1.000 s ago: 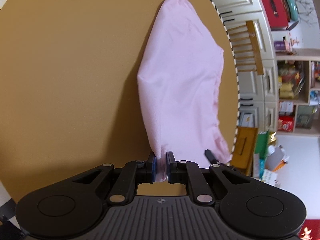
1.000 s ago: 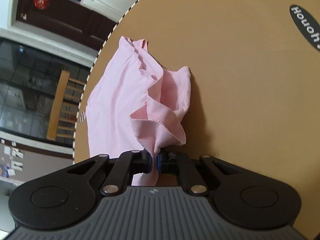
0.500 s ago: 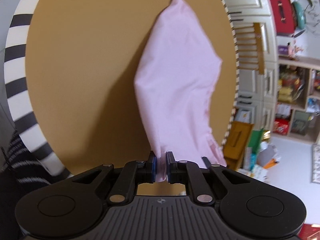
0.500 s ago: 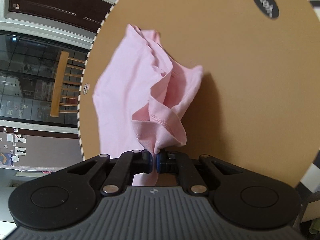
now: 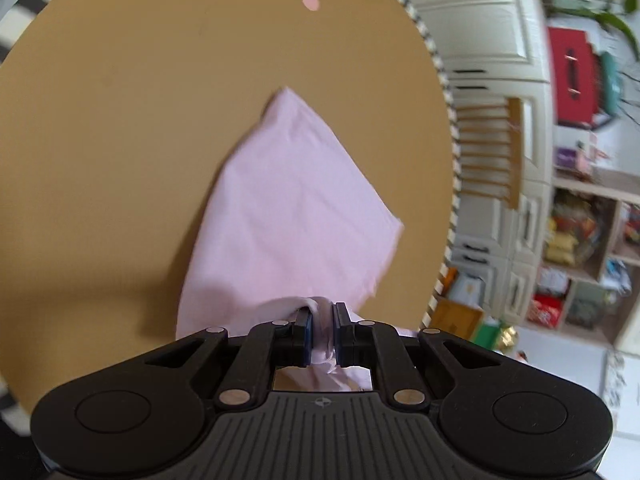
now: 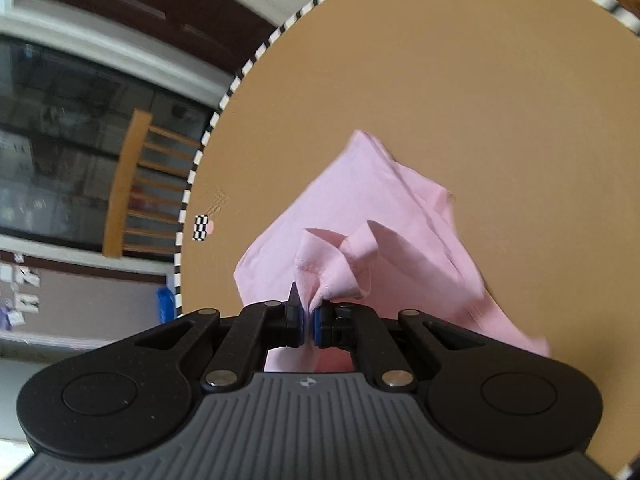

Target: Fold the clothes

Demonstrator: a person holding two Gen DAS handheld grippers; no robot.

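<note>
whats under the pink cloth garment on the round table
Only the round tan table shows around the pink cloth garment; the patch beneath it is covered, so anything there can't be seen.

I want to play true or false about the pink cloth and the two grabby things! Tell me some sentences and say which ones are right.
1. Both grippers have their jaws shut on the pink garment. True: the left gripper and the right gripper each pinch a bit of it.
2. The round table is blue. False: its top is tan, with a black and white striped rim.
3. A wooden chair stands past the table's edge. True.
4. The garment lies flat and smooth. False: it is bunched and creased near the right gripper.
5. A plate sits on the table beside the garment. False: only the garment and a small checkered marker show there.
</note>
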